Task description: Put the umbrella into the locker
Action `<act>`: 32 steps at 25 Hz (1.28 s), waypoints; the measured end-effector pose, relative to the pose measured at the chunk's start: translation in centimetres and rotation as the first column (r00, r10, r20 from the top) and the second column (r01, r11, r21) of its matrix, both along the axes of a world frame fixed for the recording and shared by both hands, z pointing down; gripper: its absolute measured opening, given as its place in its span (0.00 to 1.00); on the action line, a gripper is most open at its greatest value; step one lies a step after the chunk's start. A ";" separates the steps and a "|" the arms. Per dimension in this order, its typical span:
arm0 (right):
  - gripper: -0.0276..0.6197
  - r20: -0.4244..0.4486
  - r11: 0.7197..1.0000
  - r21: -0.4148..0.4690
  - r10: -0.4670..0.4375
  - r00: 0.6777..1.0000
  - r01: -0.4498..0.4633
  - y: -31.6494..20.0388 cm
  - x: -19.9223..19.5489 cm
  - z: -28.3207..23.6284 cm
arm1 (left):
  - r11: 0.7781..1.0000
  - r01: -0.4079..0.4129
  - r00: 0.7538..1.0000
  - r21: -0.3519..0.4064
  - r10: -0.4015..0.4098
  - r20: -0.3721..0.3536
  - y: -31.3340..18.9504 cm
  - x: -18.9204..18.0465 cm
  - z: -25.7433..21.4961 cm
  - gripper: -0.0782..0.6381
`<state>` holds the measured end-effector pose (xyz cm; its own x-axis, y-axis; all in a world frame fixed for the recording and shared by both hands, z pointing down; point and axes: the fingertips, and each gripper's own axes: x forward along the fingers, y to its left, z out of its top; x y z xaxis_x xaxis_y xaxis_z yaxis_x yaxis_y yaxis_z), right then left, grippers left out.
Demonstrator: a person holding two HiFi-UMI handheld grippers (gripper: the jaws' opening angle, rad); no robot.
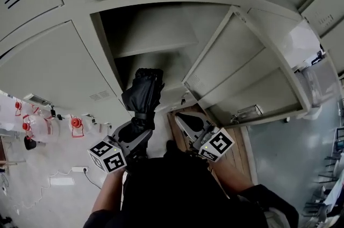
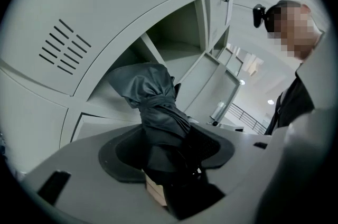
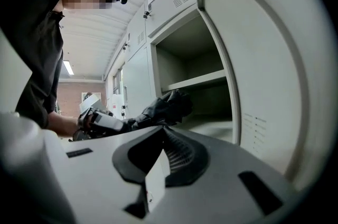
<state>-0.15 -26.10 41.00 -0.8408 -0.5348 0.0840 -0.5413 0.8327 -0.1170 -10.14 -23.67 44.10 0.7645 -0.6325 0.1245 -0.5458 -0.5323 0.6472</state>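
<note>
Clearly the left gripper (image 1: 141, 134) is clamped on the near end of the folded black umbrella (image 1: 144, 93), whose far end reaches the open locker (image 1: 161, 33) mouth below its shelf (image 1: 156, 38), so pushing in and letting go seem left, while the right gripper (image 1: 185, 123) hangs shut and empty beside the door (image 1: 242, 76).

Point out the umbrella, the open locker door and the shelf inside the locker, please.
umbrella (image 1: 143, 93): head view, on its folded black fabric.
locker door (image 1: 232, 49): head view, on the inner face of the door.
shelf (image 3: 203, 80): right gripper view, on its front edge.
</note>
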 end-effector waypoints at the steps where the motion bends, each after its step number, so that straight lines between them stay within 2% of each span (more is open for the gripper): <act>1: 0.06 0.006 1.000 0.003 -0.010 1.000 0.010 -0.3 0.2 -0.2 | 1.000 0.012 1.000 -0.006 -0.012 0.014 -0.8 0.2 0.0 0.47; 7: 0.06 0.036 0.995 0.004 -0.103 0.994 0.103 -0.6 -0.3 -0.7 | 0.997 0.061 0.994 -0.056 -0.055 0.096 -4.9 0.9 0.3 0.47; 11: 0.06 0.052 0.988 0.001 -0.152 0.987 0.152 -0.4 -0.8 -0.6 | 0.995 0.086 0.985 -0.050 -0.077 0.155 -6.9 1.4 0.6 0.47; 23: 0.06 0.072 0.984 -0.016 -0.175 0.982 0.176 -1.0 0.3 -0.6 | 0.991 0.122 0.959 -0.055 -0.103 0.265 -13.1 2.8 0.6 0.47; 32: 0.06 0.104 0.984 -0.038 -0.167 0.980 0.172 -1.3 1.5 -1.0 | 0.994 0.102 0.937 -0.038 -0.083 0.339 -16.8 4.4 0.8 0.46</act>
<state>1.31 -27.38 40.02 -0.9243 -0.3812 0.0165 -0.3763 0.9036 -0.2047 -5.78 -40.47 44.91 0.6103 -0.6838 0.4000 -0.7817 -0.4380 0.4438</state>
